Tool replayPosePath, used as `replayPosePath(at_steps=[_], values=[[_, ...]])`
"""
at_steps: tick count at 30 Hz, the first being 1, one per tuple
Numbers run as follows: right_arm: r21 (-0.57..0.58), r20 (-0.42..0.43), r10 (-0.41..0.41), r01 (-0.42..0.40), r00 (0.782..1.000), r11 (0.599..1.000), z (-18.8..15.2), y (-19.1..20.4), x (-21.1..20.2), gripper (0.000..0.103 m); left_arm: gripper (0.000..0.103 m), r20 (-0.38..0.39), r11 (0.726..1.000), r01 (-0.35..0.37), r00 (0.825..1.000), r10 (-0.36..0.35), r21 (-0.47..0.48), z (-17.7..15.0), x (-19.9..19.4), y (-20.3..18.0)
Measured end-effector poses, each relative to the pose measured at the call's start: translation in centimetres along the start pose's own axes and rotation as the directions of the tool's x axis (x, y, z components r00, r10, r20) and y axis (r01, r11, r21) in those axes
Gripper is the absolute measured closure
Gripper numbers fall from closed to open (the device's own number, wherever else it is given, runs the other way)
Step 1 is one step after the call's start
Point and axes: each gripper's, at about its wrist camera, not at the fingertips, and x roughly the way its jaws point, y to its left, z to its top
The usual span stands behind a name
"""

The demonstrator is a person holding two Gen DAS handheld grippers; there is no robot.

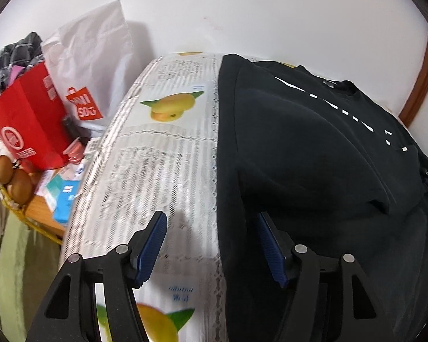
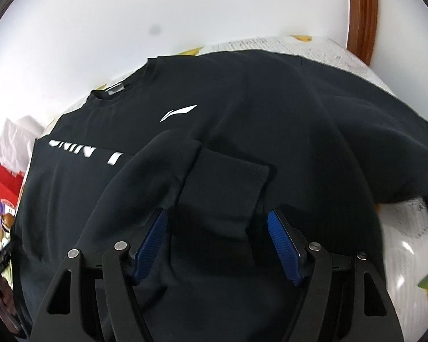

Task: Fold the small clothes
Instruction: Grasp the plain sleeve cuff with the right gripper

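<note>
A black sweatshirt [image 2: 271, 108] lies spread on a white patterned cloth [image 2: 408, 245], one sleeve [image 2: 168, 168] folded across its chest. The right gripper [image 2: 216, 242] hangs over the sleeve's cuff [image 2: 225, 188], jaws apart, gripping nothing.

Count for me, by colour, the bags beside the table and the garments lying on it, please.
Red bags: 1, the red bag
White bags: 1, the white bag
Black garments: 1, the sweatshirt
Total: 3
The grey checked cloth above the red bag is not counted; it does not lie on the table.
</note>
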Motion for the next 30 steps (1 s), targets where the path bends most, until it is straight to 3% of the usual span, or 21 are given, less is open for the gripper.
replayPosePath(at_steps=[3, 4, 7, 8, 10, 13, 15, 20, 25, 27, 30], values=[[-0.026, 0.027, -0.010, 0.011, 1.000, 1.000, 0.5, 0.7, 0.6, 0.045, 0.042, 0.020, 1.000, 0.019, 1.000, -0.019, -0.004, 0.9, 0.7, -0.5], [-0.033, 0.038, -0.010, 0.011, 0.999, 0.999, 0.7, 0.9, 0.7, 0.061, 0.045, 0.027, 1.000, 0.023, 0.999, -0.023, 0.002, 1.4, 0.9, -1.0], [-0.079, 0.059, -0.036, 0.041, 0.998, 0.996, 1.5, 1.4, 0.6, 0.093, 0.082, 0.032, 0.999, 0.030, 0.999, -0.031, 0.027, 1.8, 1.2, -1.7], [-0.078, 0.068, -0.020, 0.025, 0.998, 0.997, 1.8, 1.2, 0.0, 0.093, 0.088, 0.034, 0.999, 0.033, 0.999, -0.034, 0.025, 1.8, 1.2, -1.8], [-0.048, 0.106, 0.027, -0.022, 0.994, 0.999, 2.4, 0.2, -1.9, 0.094, 0.089, 0.051, 1.000, 0.006, 0.999, -0.007, 0.030, 1.6, 1.1, -1.8], [-0.024, 0.179, 0.028, -0.024, 0.984, 0.999, 2.7, -1.7, -4.8, 0.094, 0.089, 0.052, 0.999, 0.008, 0.999, -0.009, 0.033, 1.3, 1.0, -1.7], [-0.012, 0.148, 0.035, -0.034, 0.988, 0.999, 2.6, -2.7, -4.8, 0.094, 0.089, 0.045, 1.000, 0.019, 0.999, -0.020, 0.020, 1.3, 1.0, -1.4], [-0.055, 0.057, -0.026, 0.029, 0.998, 0.998, 0.8, -3.1, -2.1, 0.093, 0.089, 0.034, 1.000, 0.015, 0.999, -0.015, 0.012, 1.2, 1.1, -1.3], [-0.050, 0.083, -0.072, 0.076, 0.994, 0.996, -0.3, -3.1, -2.4, 0.080, 0.088, 0.015, 0.999, 0.039, 0.999, -0.039, 0.000, 0.7, -0.2, -1.2], [-0.063, 0.062, -0.085, 0.089, 0.994, 0.994, -0.6, -2.8, -2.1, 0.070, 0.084, 0.030, 0.998, 0.056, 0.998, -0.056, 0.001, 0.4, -1.1, -1.3], [-0.084, 0.043, -0.124, 0.128, 0.991, 0.988, -1.1, -2.8, -1.9, 0.070, 0.073, 0.064, 0.997, 0.083, 0.994, -0.083, 0.004, 0.6, -2.2, -1.8]])
